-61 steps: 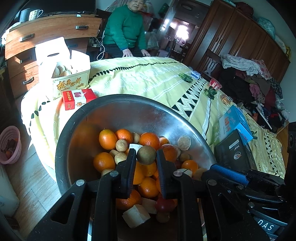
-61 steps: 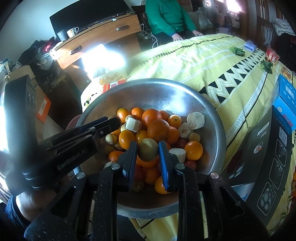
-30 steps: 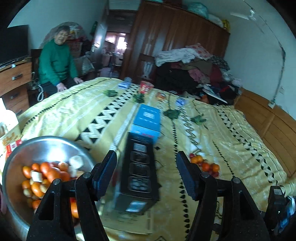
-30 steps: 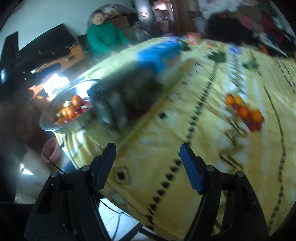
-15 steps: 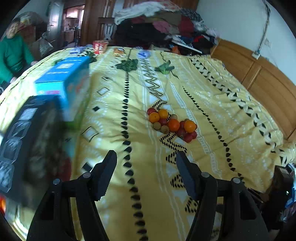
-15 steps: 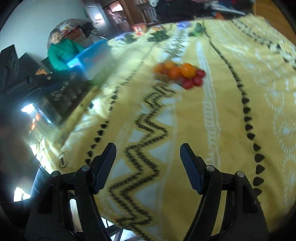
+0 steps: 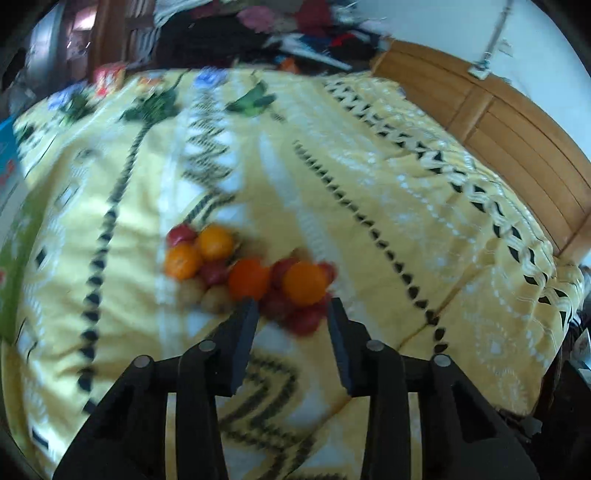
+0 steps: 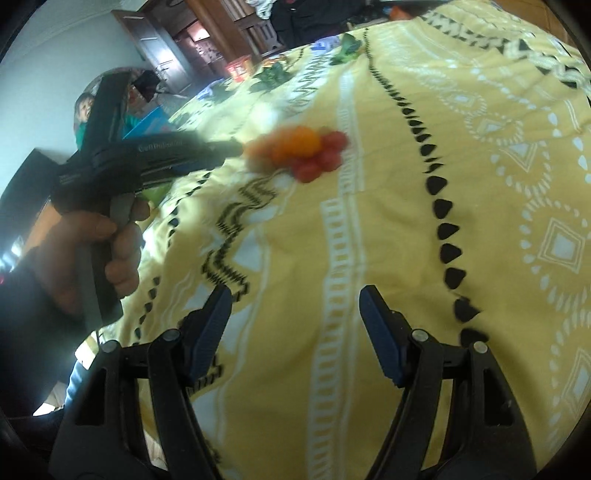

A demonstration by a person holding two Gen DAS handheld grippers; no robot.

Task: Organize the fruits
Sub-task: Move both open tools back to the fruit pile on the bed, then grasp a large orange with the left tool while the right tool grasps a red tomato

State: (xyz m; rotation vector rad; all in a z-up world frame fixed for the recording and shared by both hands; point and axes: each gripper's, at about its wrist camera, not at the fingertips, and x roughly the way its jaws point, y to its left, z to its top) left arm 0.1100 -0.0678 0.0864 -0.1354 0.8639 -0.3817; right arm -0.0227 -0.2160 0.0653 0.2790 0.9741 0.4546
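A small heap of fruit [image 7: 251,273] lies on the yellow patterned bedspread [image 7: 406,206]: oranges [image 7: 304,282], red fruits [image 7: 306,319] and small brown ones [image 7: 216,299]. My left gripper [image 7: 291,310] is open and empty, its tips just short of the heap's near edge. My right gripper [image 8: 295,299] is open and empty, well back from the heap [image 8: 299,151]. The right wrist view shows the left gripper's body [image 8: 147,158] reaching toward the fruit from the left. Both views are motion-blurred.
A wooden headboard [image 7: 498,110] borders the bed on the right. Green leafy items [image 7: 255,101] and small boxes [image 7: 109,75] lie at the far end, with piled clothes [image 7: 258,22] beyond. A blue box edge [image 7: 7,155] shows at far left.
Both grippers let go of the brown fruits over the metal bowl, opened, and swung right across the bed. The left gripper has now closed in on the fruit heap.
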